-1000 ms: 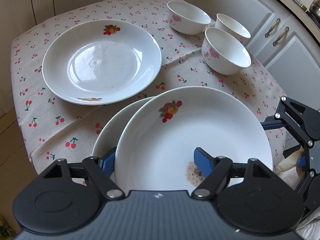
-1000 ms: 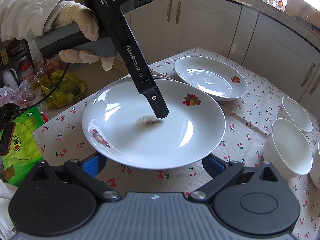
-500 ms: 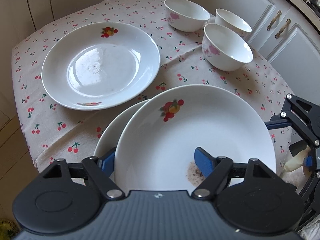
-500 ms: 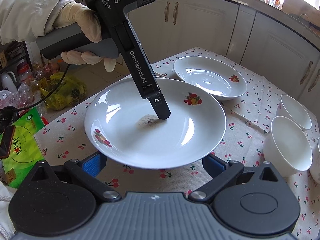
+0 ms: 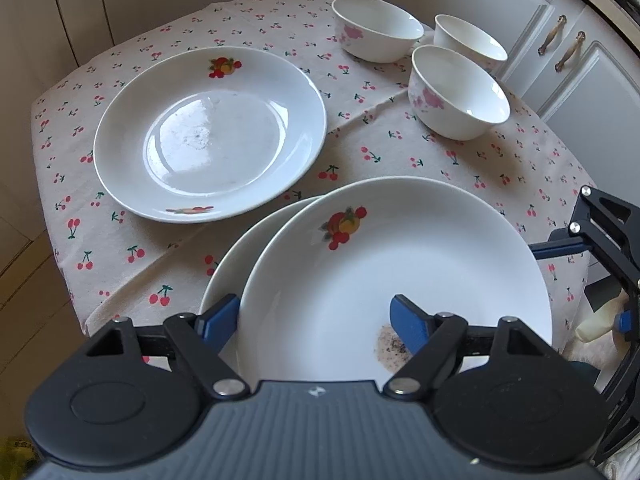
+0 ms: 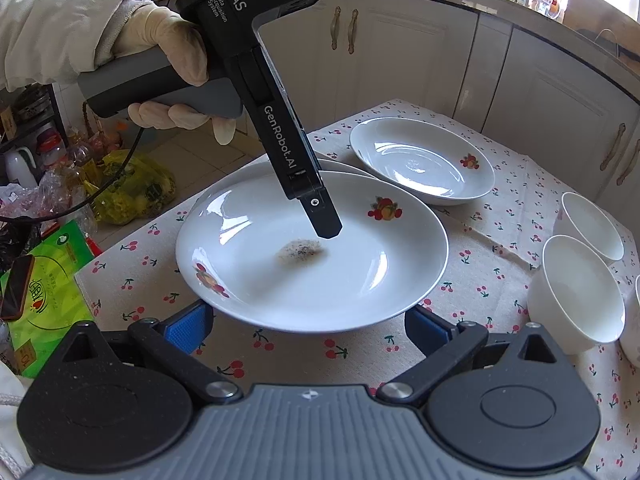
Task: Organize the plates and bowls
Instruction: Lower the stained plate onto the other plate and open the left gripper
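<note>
A small table covered by a cherry-print cloth stands in a kitchen with white cabinets.

Two white plates sit stacked at the near corner of the table. The top plate has a fruit motif and a brown speckled stain near its middle. The lower plate shows only as a crescent of rim beyond the top one.

The left gripper, held by a gloved hand, points steeply down over the stack. One blue finger sits inside the top plate beside the stain; the other is outside its rim. The jaws are opening with the rim between them, and a gap shows at the pads, so the plate is let go.

The right gripper hovers at the near edge of the stack, jaws wide apart and empty.

A third plate lies alone farther back on the cloth. Three white bowls with pink flowers cluster at the far right, near one another.
</note>
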{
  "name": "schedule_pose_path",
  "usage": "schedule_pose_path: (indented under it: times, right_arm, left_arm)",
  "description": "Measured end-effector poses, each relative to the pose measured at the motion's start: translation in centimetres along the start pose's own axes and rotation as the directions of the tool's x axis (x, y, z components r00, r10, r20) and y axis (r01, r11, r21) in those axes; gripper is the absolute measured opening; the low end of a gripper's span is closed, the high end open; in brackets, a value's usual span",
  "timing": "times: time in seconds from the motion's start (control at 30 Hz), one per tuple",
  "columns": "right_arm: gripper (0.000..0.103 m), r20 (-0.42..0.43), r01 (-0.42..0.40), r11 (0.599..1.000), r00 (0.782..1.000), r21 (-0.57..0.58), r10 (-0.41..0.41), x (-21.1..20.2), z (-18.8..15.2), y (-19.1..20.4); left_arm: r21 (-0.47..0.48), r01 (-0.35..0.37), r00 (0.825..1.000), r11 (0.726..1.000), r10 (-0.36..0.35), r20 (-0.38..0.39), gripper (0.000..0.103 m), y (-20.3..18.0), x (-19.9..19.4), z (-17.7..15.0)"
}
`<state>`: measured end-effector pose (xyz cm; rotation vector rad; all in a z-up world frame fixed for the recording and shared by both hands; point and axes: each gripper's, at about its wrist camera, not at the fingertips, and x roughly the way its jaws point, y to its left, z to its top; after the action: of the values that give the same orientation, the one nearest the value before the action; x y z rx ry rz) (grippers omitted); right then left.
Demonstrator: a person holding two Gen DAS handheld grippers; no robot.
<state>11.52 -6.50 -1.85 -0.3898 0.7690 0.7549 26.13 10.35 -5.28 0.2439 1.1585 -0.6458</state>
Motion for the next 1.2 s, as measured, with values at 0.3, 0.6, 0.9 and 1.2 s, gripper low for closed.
schedule_pose_path:
  times: [0.3, 0.6, 0.9, 1.2]
  right_arm:
    - [0.103, 0.005, -0.003, 1.0, 1.0, -0.004, 0.003, 0.0, 0.0, 0.1]
    - [0.103, 0.013, 0.01, 1.0, 1.0, -0.005, -0.01, -0.2, 0.1, 0.1]
    - [0.103, 0.019, 0.033, 0.999, 0.999, 0.011, -0.033, -0.5, 0.1, -0.4]
    - [0.103, 0.054, 0.074, 0.997, 0.996, 0.017, -0.075, -1.3, 1.2, -2.4]
  left_arm:
    - [-0.02, -0.012, 0.999, 1.0, 0.013, 0.032, 0.083, 0.4, -0.9, -0.4]
    - [-0.034, -0.026, 0.998, 0.999, 0.028, 0.062, 0.083, 0.5, -1.3, -0.8]
    - [-0.06, -0.011, 0.993, 0.998, 0.018, 0.115, 0.089, 1.1, -2.4, -1.3]
    - [-0.049, -0.043, 0.977, 0.998, 0.052, 0.208, 0.089, 1.3, -4.0, -1.2]
